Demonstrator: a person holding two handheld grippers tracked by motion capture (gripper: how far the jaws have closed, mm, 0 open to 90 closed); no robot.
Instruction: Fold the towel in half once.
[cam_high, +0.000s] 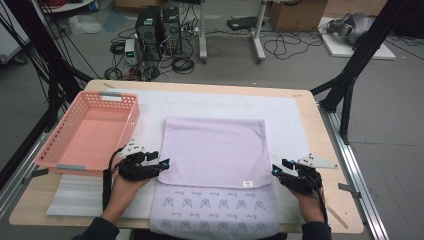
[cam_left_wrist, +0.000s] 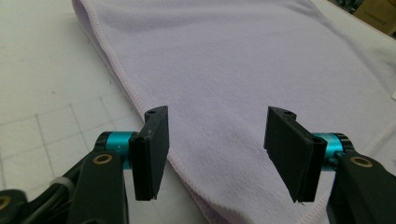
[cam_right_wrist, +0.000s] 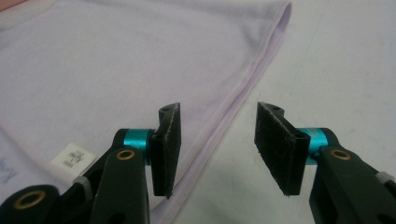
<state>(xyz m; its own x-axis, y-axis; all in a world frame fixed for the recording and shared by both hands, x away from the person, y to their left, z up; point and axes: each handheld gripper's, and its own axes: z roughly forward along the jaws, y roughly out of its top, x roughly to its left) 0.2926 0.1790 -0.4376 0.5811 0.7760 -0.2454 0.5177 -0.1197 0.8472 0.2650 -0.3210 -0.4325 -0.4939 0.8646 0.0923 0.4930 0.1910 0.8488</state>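
A lilac towel (cam_high: 215, 150) lies folded on the table, its upper layer plain and a lower flap with a printed pattern (cam_high: 215, 204) sticking out toward the person. My left gripper (cam_high: 164, 163) hovers at the folded layer's near left corner, jaws open over the towel's hem (cam_left_wrist: 140, 100) with nothing pinched. My right gripper (cam_high: 274, 170) stands open at the near right corner, straddling the towel's edge (cam_right_wrist: 243, 88). A small white label (cam_right_wrist: 74, 157) sits on the cloth beside its left jaw.
A pink plastic basket (cam_high: 65, 150) stands at the table's left. A white mat (cam_high: 295, 120) covers the wooden tabletop under the towel. Beyond the far edge are computer towers (cam_high: 157, 27), cables and black frame legs.
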